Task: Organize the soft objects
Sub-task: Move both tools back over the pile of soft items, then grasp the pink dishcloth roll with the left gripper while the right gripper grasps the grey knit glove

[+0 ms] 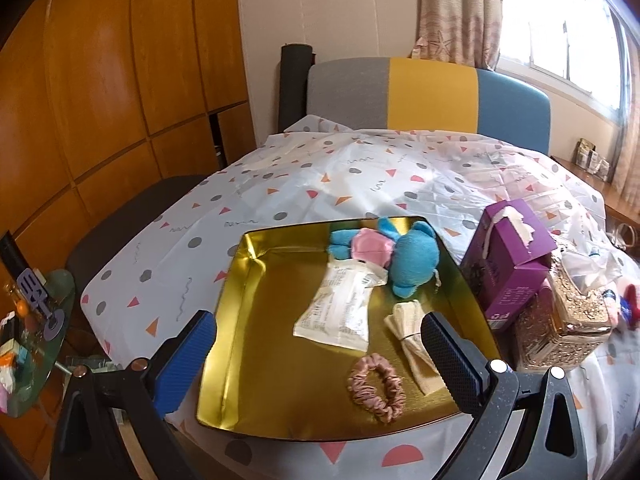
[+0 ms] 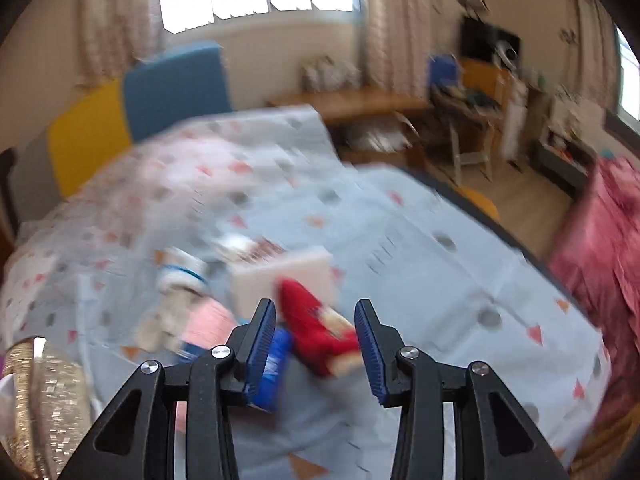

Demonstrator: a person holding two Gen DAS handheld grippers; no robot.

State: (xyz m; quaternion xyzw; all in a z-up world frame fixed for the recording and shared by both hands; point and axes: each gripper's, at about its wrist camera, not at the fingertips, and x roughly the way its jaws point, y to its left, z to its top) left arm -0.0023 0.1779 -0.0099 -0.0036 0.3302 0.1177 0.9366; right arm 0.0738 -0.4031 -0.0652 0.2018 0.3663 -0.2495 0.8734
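A gold tray [image 1: 248,360] lies on the patterned bed cover. In it are a blue and pink plush toy [image 1: 404,256], a white packet [image 1: 340,312], a folded cream cloth [image 1: 412,340] and a pink scrunchie [image 1: 376,388]. My left gripper [image 1: 320,356] is open and empty, above the tray's near half. In the blurred right wrist view, my right gripper [image 2: 316,344] is open, and a red soft toy [image 2: 316,328] lies on the cover between its fingers. A pink cloth [image 2: 208,324], a white and blue item [image 2: 182,272] and a blue object [image 2: 274,364] lie beside it.
A purple tissue box [image 1: 512,256] and a glittery gold box [image 1: 560,328] stand right of the tray. A pale box [image 2: 288,276] sits behind the red toy. A headboard [image 1: 432,96] is at the far end. A side table [image 1: 32,340] is left, a pink blanket [image 2: 600,248] right.
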